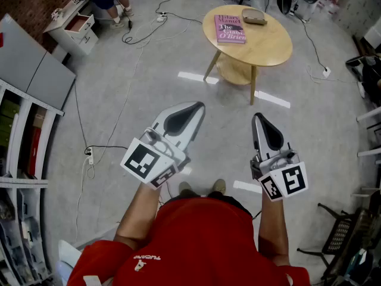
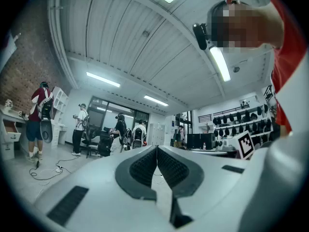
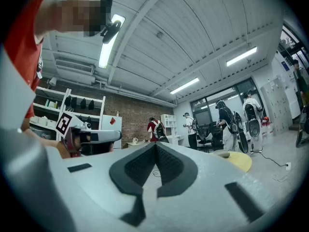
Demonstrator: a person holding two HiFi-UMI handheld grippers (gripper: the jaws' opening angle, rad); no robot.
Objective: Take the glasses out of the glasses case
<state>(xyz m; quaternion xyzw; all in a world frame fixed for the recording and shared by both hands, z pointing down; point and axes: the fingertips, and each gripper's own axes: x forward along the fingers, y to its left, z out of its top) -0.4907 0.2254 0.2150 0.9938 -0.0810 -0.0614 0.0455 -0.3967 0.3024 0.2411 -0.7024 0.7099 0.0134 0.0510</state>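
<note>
A brown glasses case (image 1: pixel 254 17) lies closed on the round wooden table (image 1: pixel 271 46) far ahead, beside a pink book (image 1: pixel 230 28). My left gripper (image 1: pixel 198 106) and right gripper (image 1: pixel 256 118) are held out over the floor, well short of the table, both shut with nothing between the jaws. In the left gripper view the tips (image 2: pixel 157 148) meet; in the right gripper view the tips (image 3: pixel 155 145) also meet. The table edge (image 3: pixel 240 160) with the case (image 3: pixel 221 153) shows low at the right of that view. No glasses are visible.
Cables (image 1: pixel 95 148) trail over the grey floor at the left. White drawers (image 1: pixel 76 28) stand far left, shelving (image 1: pixel 24 142) along the left edge, a chair (image 1: pixel 339 231) at the lower right. Several people stand at the room's far side (image 2: pixel 79 129).
</note>
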